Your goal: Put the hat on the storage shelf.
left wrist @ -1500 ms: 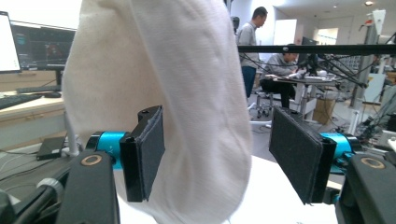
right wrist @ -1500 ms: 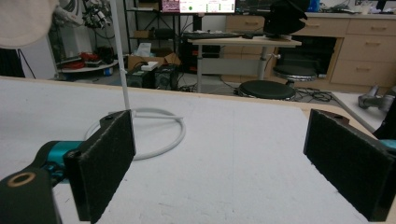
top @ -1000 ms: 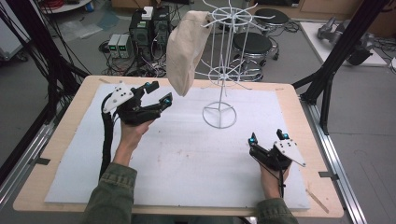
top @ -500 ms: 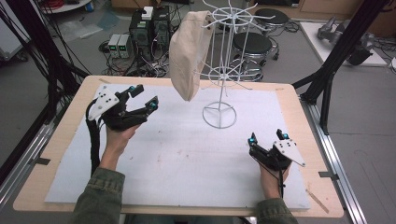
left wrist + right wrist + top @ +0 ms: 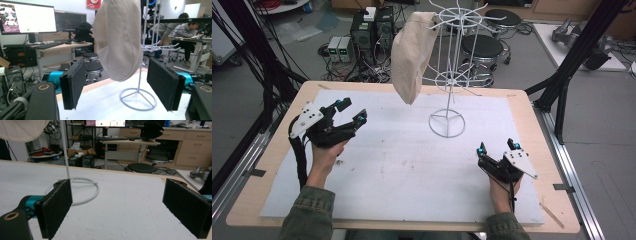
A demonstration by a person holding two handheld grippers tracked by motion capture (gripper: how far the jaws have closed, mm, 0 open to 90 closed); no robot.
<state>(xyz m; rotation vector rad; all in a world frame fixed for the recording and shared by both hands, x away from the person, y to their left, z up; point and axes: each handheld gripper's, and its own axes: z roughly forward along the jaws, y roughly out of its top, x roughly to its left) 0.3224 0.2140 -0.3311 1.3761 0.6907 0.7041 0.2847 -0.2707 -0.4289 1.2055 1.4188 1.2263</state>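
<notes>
A cream cloth cap [image 5: 411, 55] hangs from an upper arm of a white wire rack [image 5: 451, 75] that stands on the white mat. In the left gripper view the cap [image 5: 119, 40] hangs beyond the jaws, beside the rack's pole and ring base [image 5: 138, 98]. My left gripper [image 5: 352, 111] is open over the mat's left side, well short of the cap, with nothing between its pads. At the mat's right front my right gripper [image 5: 496, 147] stands open and empty; its view shows the rack's ring base [image 5: 75, 190] ahead.
The white mat [image 5: 402, 165] covers a wooden table [image 5: 272, 150]. Black frame posts [image 5: 572, 60] stand at the table's right and left corners. Stools [image 5: 482, 47], computer boxes [image 5: 372, 30] and cables sit on the floor behind the table.
My left gripper has drawn back to the left and toward the near side, away from the hanging cap, with its jaws still open. The right gripper has stayed where it was.
</notes>
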